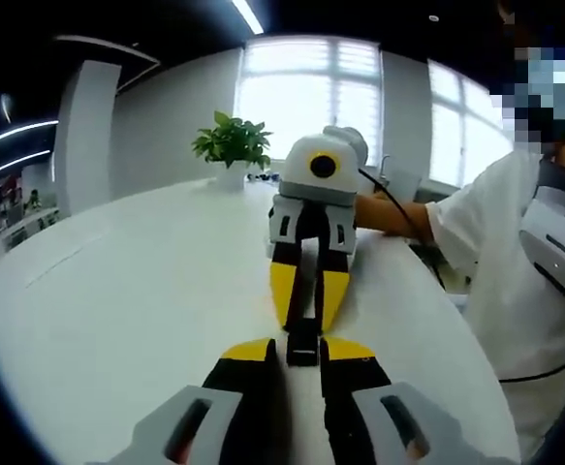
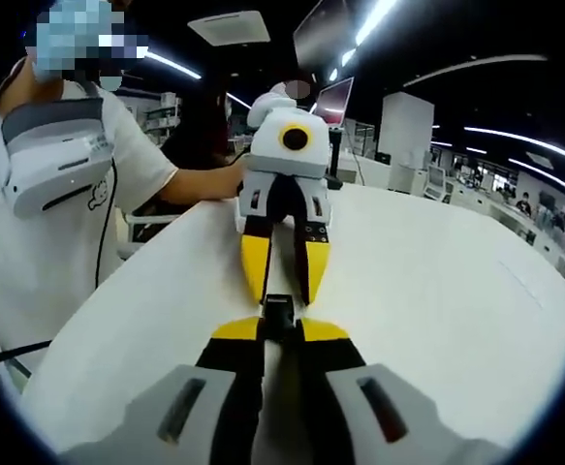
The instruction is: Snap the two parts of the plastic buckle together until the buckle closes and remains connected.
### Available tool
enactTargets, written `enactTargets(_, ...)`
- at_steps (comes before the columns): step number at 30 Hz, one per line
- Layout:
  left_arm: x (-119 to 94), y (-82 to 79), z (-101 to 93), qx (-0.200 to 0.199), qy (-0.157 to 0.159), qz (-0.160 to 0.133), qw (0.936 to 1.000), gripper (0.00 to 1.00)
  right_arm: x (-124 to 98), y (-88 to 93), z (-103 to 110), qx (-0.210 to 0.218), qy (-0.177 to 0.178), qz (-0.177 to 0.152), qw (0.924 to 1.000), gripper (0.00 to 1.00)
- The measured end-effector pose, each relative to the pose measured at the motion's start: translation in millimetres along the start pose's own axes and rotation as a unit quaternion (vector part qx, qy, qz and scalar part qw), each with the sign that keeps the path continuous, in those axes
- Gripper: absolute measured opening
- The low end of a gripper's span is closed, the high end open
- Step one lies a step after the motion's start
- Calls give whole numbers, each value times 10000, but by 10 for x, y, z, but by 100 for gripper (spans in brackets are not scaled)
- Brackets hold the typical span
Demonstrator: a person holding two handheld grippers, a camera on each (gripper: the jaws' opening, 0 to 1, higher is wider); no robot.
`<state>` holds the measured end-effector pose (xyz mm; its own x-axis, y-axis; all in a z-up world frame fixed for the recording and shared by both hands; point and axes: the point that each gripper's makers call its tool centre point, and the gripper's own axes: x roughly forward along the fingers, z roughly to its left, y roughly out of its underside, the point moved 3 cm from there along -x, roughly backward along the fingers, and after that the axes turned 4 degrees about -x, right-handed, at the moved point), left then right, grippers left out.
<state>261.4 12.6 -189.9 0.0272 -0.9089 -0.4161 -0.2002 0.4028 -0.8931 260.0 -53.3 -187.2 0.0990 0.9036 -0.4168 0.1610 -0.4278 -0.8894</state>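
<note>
Both grippers pinching black buckle halves (image 1: 302, 341), left gripper (image 1: 299, 351) facing right gripper (image 2: 280, 331) nose to nose over white table (image 1: 117, 291). Best pressed straight together, axes aligned, without twisting.

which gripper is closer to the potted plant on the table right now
Right. In the left gripper view, the right gripper lies farther up the table, close below the potted plant. The left gripper sits at the near end, with the buckle between the two.

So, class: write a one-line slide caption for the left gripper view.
Two yellow-tipped grippers, left gripper and right gripper, meet nose to nose over a black buckle on a white table.
</note>
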Motion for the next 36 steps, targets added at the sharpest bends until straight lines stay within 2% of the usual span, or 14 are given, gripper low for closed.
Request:
enactTargets(5,-58,-43,15,44,-60,-100,9999,17,-1,-16,-26,108,8,-76,9999,10)
enactTargets(16,-205,-138,130,55,-542,-341,9979,16,-38,-45,-254,157,189,-187,9995,10)
enactTargets(21,-262,-142,191,-95,-697,-443,9965,17,-16,-2,-424,182,237,-147,9994,10)
enactTargets(24,-280,-144,216,-215,-731,-497,9959,22,-1,17,-527,219,227,-133,9994,10)
enactTargets(32,-352,-183,314,-426,-921,-722,9922,24,38,43,-889,244,343,-70,9991,10)
enactTargets(36,-369,-184,354,-519,-1002,-776,9906,28,45,82,-1051,291,432,-58,9986,10)
